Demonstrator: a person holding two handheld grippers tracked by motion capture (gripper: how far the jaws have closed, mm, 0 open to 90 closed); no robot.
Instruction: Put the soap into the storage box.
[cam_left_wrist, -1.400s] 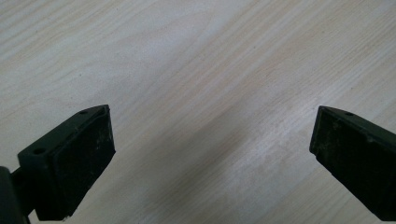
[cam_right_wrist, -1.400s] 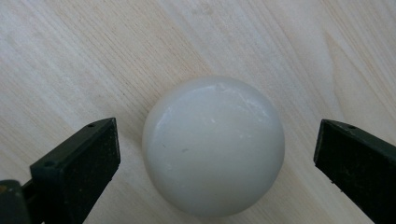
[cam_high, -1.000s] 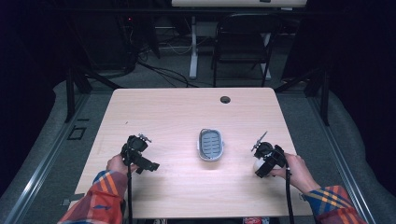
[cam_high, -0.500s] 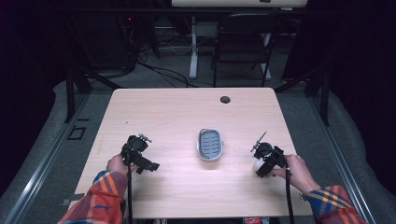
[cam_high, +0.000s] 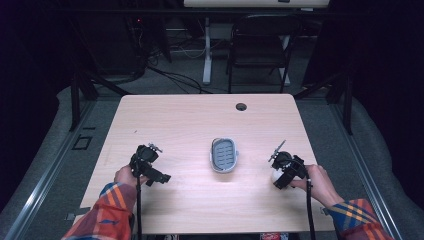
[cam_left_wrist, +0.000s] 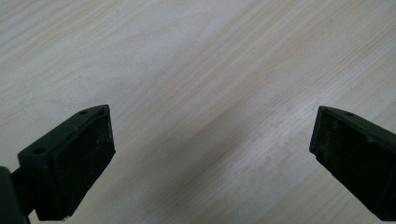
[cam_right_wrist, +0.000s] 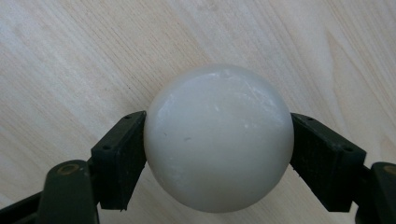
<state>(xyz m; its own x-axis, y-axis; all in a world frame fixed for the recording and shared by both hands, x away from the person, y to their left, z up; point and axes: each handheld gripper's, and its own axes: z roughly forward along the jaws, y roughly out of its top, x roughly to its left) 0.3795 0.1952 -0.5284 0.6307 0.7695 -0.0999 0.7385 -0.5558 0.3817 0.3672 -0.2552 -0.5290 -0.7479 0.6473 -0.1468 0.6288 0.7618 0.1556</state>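
White ball clamped in right hand-held gripper, near right edge of bench.

Right hand-held gripper (cam_right_wrist: 218, 140) has just closed its jaws on the white ball (cam_right_wrist: 218, 137); both pads press its sides, the ball sitting squarely between them, over the wood. In the high view the ball (cam_high: 276, 175) shows under the right hand-held gripper (cam_high: 283, 172), well right of the grey soap dish (cam_high: 223, 154) at mid-bench. Ball: smooth, glossy, off-white, round, faint scuffs and a small dark fleck on its face. Left hand-held gripper (cam_left_wrist: 210, 154) spread wide, nothing between the jaws, bare bench (cam_high: 190, 120) beneath; it sits at the bench's left (cam_high: 145, 162), well apart from the ball.
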